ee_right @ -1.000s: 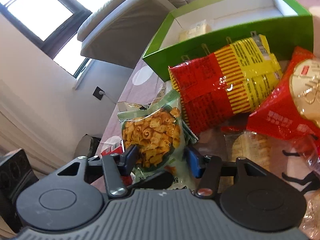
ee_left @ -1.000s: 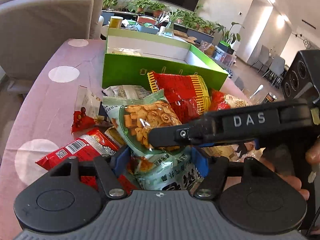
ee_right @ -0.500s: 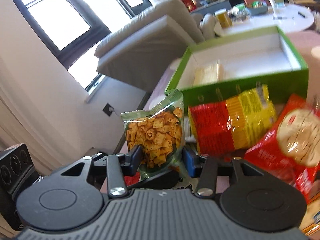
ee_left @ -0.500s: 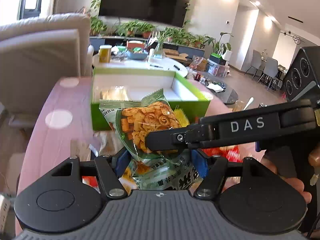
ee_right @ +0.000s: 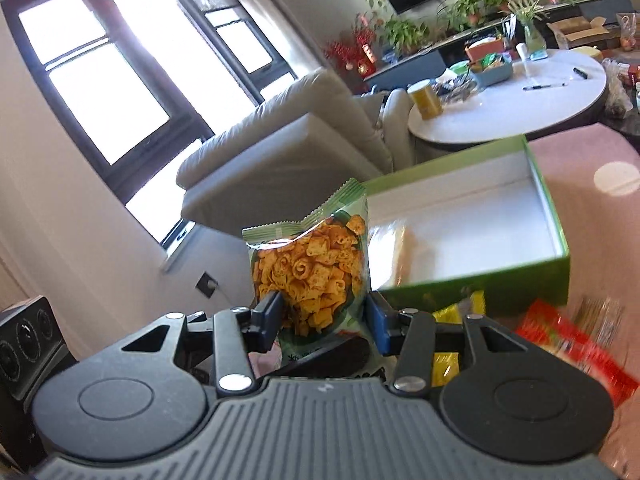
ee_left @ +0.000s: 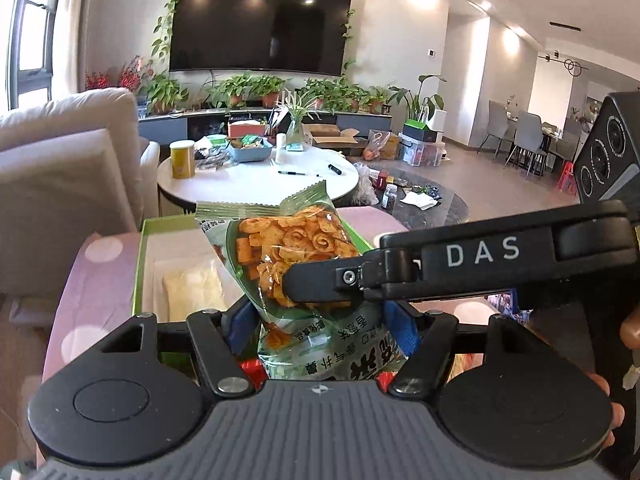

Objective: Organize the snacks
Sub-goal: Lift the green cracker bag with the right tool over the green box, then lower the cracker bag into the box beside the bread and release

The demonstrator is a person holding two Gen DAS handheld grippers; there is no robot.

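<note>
A green snack bag [ee_left: 288, 248] with orange crisps showing through its window hangs in the air, upright, in front of the open green box [ee_left: 138, 264]. My left gripper [ee_left: 322, 320] is shut on the bag's lower part, its blue pads against both sides. In the right wrist view my right gripper [ee_right: 324, 316] is shut on the same bag [ee_right: 308, 264] around its middle. One black right-gripper finger [ee_left: 320, 280] crosses the bag's front in the left wrist view. The box [ee_right: 472, 280] has a white inside and holds a pale packet [ee_left: 192, 288] at its left.
The pink dotted tablecloth [ee_left: 80, 288] lies under the box. A red and yellow packet [ee_right: 448, 356] and a red bag [ee_right: 576, 356] lie in front of the box. A grey sofa [ee_left: 60, 184] stands left, a round white table [ee_left: 256, 176] behind. A hand [ee_left: 600, 400] holds the right gripper.
Both grippers have risen with the green snack bag, lifting it off the pile of snacks. The box now sits lower in both views, and the room beyond has come into sight.
</note>
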